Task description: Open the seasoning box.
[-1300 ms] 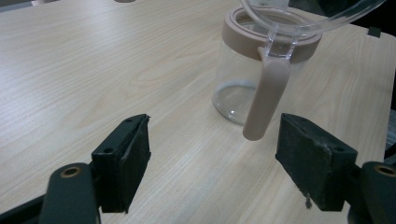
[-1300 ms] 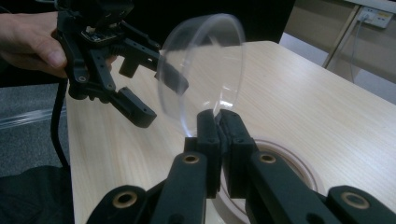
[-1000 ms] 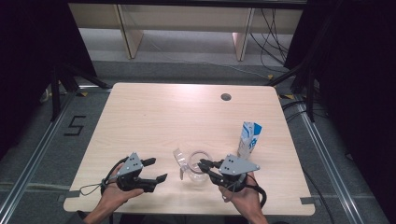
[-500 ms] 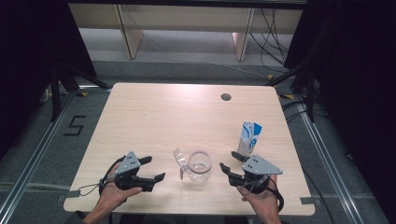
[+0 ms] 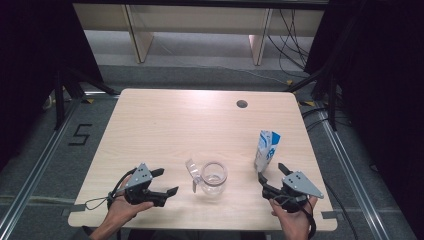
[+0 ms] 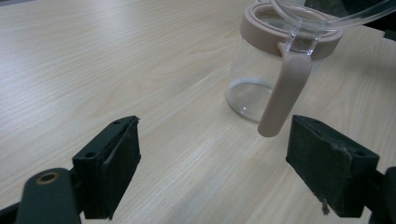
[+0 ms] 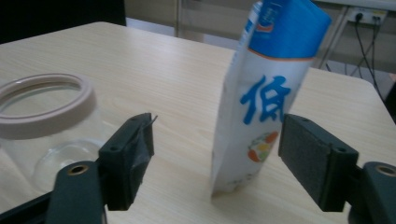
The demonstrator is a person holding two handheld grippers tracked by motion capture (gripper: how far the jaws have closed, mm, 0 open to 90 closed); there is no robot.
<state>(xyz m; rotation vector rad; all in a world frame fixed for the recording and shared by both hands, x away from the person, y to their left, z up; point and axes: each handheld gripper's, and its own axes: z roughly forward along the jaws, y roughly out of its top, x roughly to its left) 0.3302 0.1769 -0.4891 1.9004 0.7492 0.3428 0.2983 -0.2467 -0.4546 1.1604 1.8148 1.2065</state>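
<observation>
A clear glass jar (image 5: 213, 177) with a pinkish rim stands near the table's front edge, its hinged clear lid (image 5: 192, 170) swung open to the left. A blue-and-white pouch (image 5: 266, 149) stands upright to its right. My left gripper (image 5: 168, 181) rests open left of the jar, and in the left gripper view (image 6: 212, 168) the jar (image 6: 266, 70) and its hanging clasp (image 6: 282, 95) lie just ahead. My right gripper (image 5: 271, 171) has just been opening and stands open just in front of the pouch (image 7: 261, 107), pads apart from it (image 7: 217, 158).
The wooden table (image 5: 200, 125) has a round cable hole (image 5: 242, 104) at the back right. The pouch and my right gripper are close to the table's right and front edges. Shelf legs and cables lie on the floor beyond.
My right gripper has moved right, away from the jar to the pouch, and its jaws have opened. The left gripper has stayed where it was.
</observation>
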